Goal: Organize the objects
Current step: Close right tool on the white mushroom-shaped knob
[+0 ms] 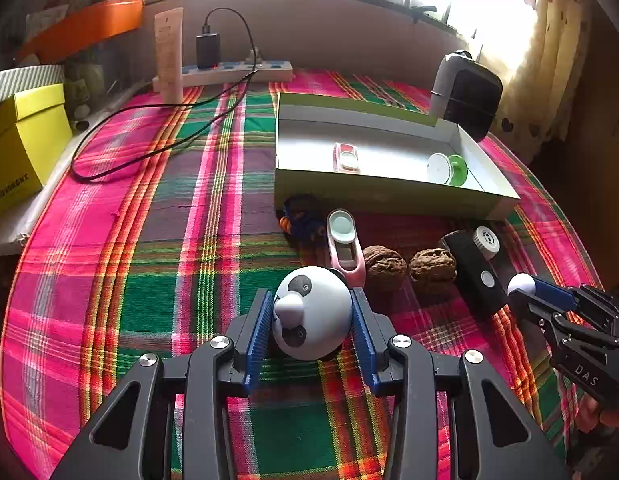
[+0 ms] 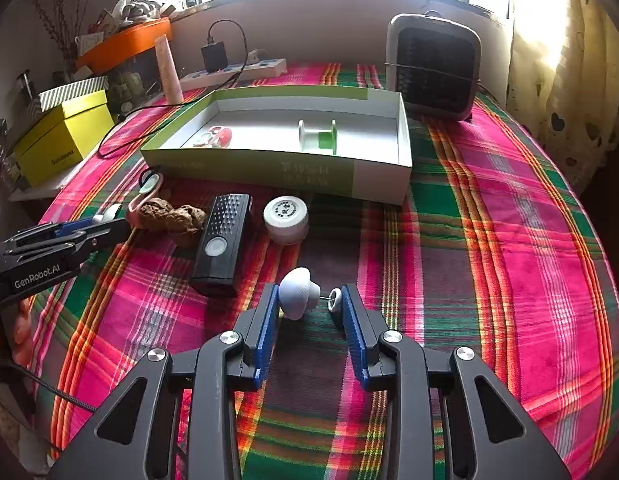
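1. On the plaid tablecloth, a shallow box stands open as the collecting place; a green spool and a small red-and-white item already lie inside, so I judge the sorting partly done.
2. Both tools point down at loose things in front of the box, each set to lift one piece.
3. The left gripper has its blue pads against both sides of a panda-faced ball, half closed around it; the ball looks to rest on the cloth.
4. The right gripper is narrowed onto a white mushroom-shaped knob with a thin pin and small disc. The pads appear to touch both ends, though I cannot tell how firmly.
5. Counted outside the box: two walnuts, one black remote-like bar, one white round jar, one pink clip-like item, one dark blue item by the box wall.
6. Behind stand one fan, one power strip and one yellow box.
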Demonstrator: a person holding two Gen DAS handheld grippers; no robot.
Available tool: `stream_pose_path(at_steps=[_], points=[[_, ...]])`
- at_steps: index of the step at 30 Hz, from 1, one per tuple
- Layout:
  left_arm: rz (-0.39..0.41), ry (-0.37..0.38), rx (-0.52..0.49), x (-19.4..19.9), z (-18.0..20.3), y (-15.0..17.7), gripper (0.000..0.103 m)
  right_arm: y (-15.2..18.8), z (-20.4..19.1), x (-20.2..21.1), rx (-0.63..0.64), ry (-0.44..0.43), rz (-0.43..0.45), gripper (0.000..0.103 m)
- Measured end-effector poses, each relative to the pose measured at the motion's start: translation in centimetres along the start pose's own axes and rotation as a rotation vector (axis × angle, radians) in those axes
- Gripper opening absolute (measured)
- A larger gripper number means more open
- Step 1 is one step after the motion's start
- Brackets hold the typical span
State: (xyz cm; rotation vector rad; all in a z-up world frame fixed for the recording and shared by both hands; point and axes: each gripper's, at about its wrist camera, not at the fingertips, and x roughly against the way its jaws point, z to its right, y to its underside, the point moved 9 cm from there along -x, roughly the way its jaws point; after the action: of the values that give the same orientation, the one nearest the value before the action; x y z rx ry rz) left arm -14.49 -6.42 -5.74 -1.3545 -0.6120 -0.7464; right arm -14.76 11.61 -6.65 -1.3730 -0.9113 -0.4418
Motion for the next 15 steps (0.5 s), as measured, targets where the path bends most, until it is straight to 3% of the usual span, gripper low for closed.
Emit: stream_pose_path(at_steps=[15], points=[[0.015, 0.001, -0.006, 0.49, 0.28, -0.27, 0.037, -0.15, -0.37, 0.52, 0.005, -0.015, 0.020, 0.033]])
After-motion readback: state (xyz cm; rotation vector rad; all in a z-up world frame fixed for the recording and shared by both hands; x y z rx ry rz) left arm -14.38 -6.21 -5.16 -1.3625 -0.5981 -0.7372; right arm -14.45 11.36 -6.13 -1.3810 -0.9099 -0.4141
